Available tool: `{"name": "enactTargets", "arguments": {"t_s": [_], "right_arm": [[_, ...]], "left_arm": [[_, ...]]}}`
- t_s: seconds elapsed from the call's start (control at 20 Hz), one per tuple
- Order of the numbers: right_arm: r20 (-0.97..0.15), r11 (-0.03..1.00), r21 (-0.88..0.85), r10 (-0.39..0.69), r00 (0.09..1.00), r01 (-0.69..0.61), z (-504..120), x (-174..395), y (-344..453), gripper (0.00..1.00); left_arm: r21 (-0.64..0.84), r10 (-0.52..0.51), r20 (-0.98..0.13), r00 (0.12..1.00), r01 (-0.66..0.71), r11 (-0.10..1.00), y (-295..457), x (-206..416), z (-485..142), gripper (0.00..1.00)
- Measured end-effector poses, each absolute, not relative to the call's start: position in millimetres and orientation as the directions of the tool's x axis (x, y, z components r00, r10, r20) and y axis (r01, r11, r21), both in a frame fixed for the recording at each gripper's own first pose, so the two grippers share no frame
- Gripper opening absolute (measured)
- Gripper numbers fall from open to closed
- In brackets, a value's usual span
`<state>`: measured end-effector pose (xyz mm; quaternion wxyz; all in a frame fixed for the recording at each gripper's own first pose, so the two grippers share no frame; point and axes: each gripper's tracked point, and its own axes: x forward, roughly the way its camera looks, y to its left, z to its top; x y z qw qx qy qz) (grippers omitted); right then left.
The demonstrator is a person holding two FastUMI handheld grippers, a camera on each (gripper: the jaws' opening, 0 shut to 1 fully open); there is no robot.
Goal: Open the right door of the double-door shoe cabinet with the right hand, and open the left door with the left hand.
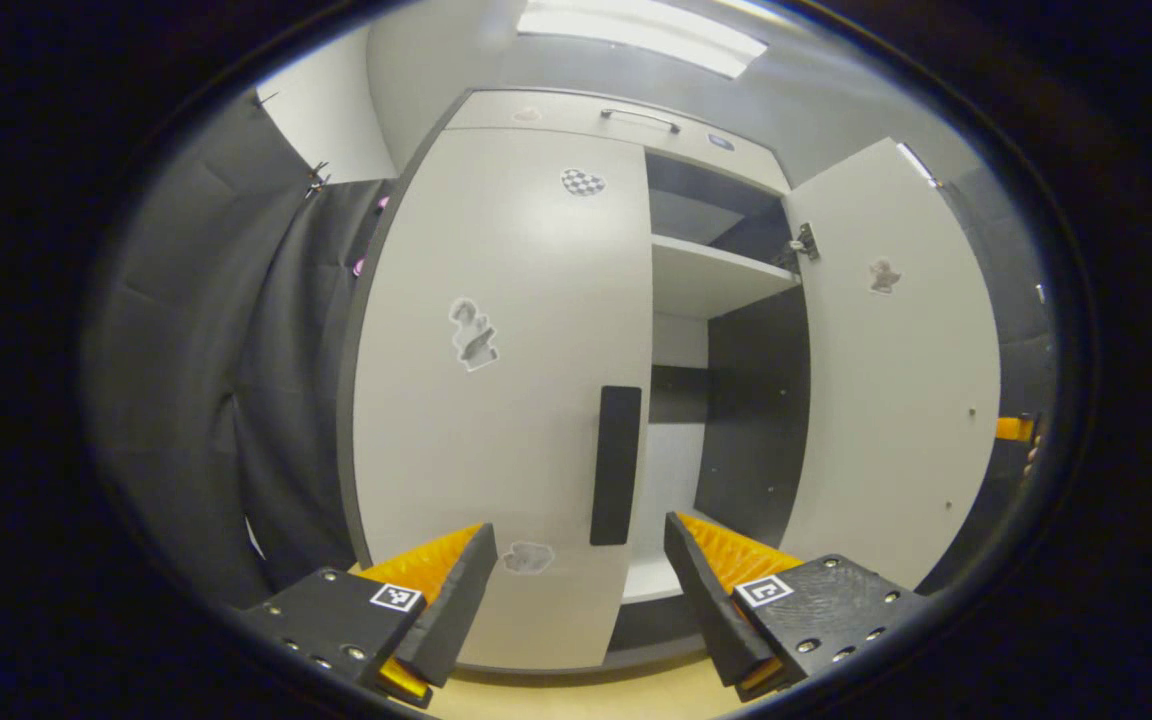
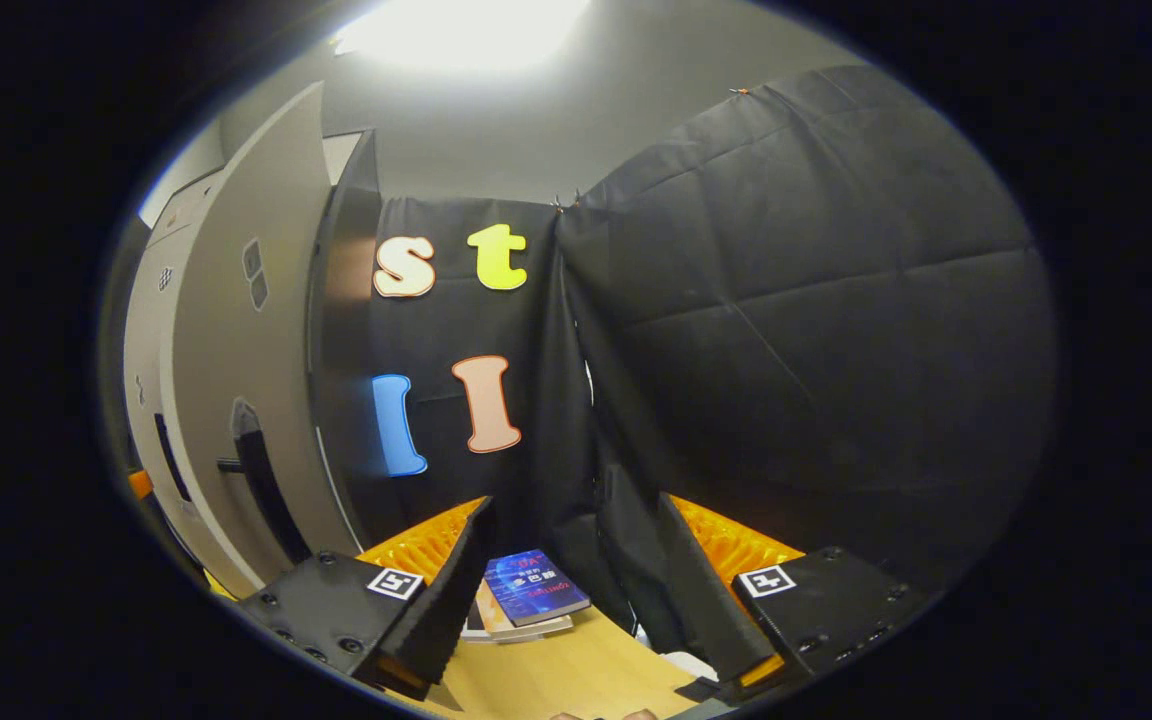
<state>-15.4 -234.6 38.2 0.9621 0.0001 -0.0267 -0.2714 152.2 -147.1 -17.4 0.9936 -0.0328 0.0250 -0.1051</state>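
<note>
In the left gripper view the white shoe cabinet (image 1: 576,115) stands straight ahead. Its left door (image 1: 496,400) is closed, with a black vertical handle (image 1: 616,465) at its right edge. The right door (image 1: 896,380) is swung wide open, showing a white shelf (image 1: 716,275) and dark inner walls. My left gripper (image 1: 576,580) is open, a short way in front of the left door and just below its handle, touching nothing. In the right gripper view the open right door (image 2: 246,330) and its black handle (image 2: 261,480) lie to the left. My right gripper (image 2: 576,580) is open and holds nothing, facing the cloth wall.
Black cloth walls (image 2: 786,330) flank the cabinet on both sides. A couple of books (image 2: 531,590) lie on the wooden floor (image 2: 556,670) ahead of the right gripper. An orange piece of the other gripper (image 1: 1014,428) peeks out past the open door's edge.
</note>
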Motion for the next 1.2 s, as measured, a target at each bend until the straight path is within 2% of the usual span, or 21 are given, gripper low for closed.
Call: {"name": "enactTargets", "arguments": {"t_s": [0.1, 0.15, 0.2, 0.25, 0.3, 0.45, 0.5, 0.55, 0.6, 0.65, 0.7, 0.75, 0.85, 1.0, 1.05, 1.2], "right_arm": [[0.053, 0.840, 0.003, -0.541, 0.839, 0.542, 33, -8, -256, 0.97], [0.042, 0.844, 0.005, -0.536, 0.843, 0.536, 28, -4, -263, 0.92], [0.031, 0.849, 0.006, -0.529, 0.848, 0.529, 26, 3, -268, 0.97], [0.028, 0.852, 0.005, -0.523, 0.852, 0.523, 25, 10, -274, 0.92], [0.030, 0.857, 0.005, -0.515, 0.857, 0.515, 25, 19, -279, 0.97], [0.026, 0.881, 0.022, -0.473, 0.880, 0.473, 22, 47, -284, 0.97], [0.022, 0.890, 0.029, -0.455, 0.890, 0.454, 20, 58, -283, 0.92], [0.014, 0.899, 0.030, -0.437, 0.900, 0.436, 16, 66, -284, 0.97], [0.004, 0.907, 0.025, -0.420, 0.907, 0.420, 12, 75, -284, 0.97], [-0.006, 0.915, 0.019, -0.402, 0.916, 0.402, 9, 82, -284, 0.92], [-0.020, 0.925, 0.015, -0.379, 0.925, 0.379, 5, 90, -282, 0.92], [-0.036, 0.935, 0.017, -0.353, 0.935, 0.353, 1, 97, -279, 0.97], [-0.047, 0.952, 0.022, -0.304, 0.951, 0.306, 2, 109, -274, 0.97], [-0.035, 0.971, 0.011, -0.238, 0.971, 0.239, 5, 127, -265, 0.97], [-0.037, 0.976, 0.003, -0.216, 0.976, 0.216, 3, 133, -262, 0.97], [-0.057, 0.991, 0.005, -0.131, 0.990, 0.132, 0, 148, -248, 0.97]], "left_arm": [[-0.034, -0.181, -0.035, 0.983, 0.180, 0.983, -153, 170, -13, 0.99], [-0.017, -0.163, -0.031, 0.986, 0.163, 0.986, -156, 177, -10, 0.97], [-0.005, -0.149, -0.034, 0.988, 0.149, 0.989, -159, 185, -8, 0.97], [0.001, -0.135, -0.036, 0.990, 0.136, 0.991, -161, 191, -9, 0.97], [-0.001, -0.135, -0.040, 0.990, 0.135, 0.991, -164, 196, -8, 0.95], [0.005, -0.106, -0.037, 0.994, 0.106, 0.994, -172, 215, -5, 0.99], [0.013, -0.100, -0.038, 0.994, 0.101, 0.995, -176, 220, -3, 0.99], [0.018, -0.103, -0.045, 0.994, 0.104, 0.994, -180, 225, -6, 0.97], [0.022, -0.107, -0.053, 0.993, 0.108, 0.994, -186, 228, -8, 0.94], [0.026, -0.079, -0.054, 0.995, 0.080, 0.996, -185, 235, -9, 0.81], [0.026, -0.077, -0.056, 0.995, 0.078, 0.997, -189, 242, -11, 0.68], [0.027, -0.074, -0.058, 0.996, 0.076, 0.997, -192, 243, -10, 0.55], [0.030, -0.065, -0.058, 0.996, 0.066, 0.997, -196, 247, -8, 0.55], [0.029, -0.002, -0.049, 0.999, 0.003, 1.000, -186, 249, -8, 0.39], [0.023, 0.006, -0.047, 0.999, -0.005, 1.000, -186, 248, -8, 0.29], [0.053, 0.028, -0.041, 0.999, -0.025, 0.998, -186, 247, -8, 0.27]]}}
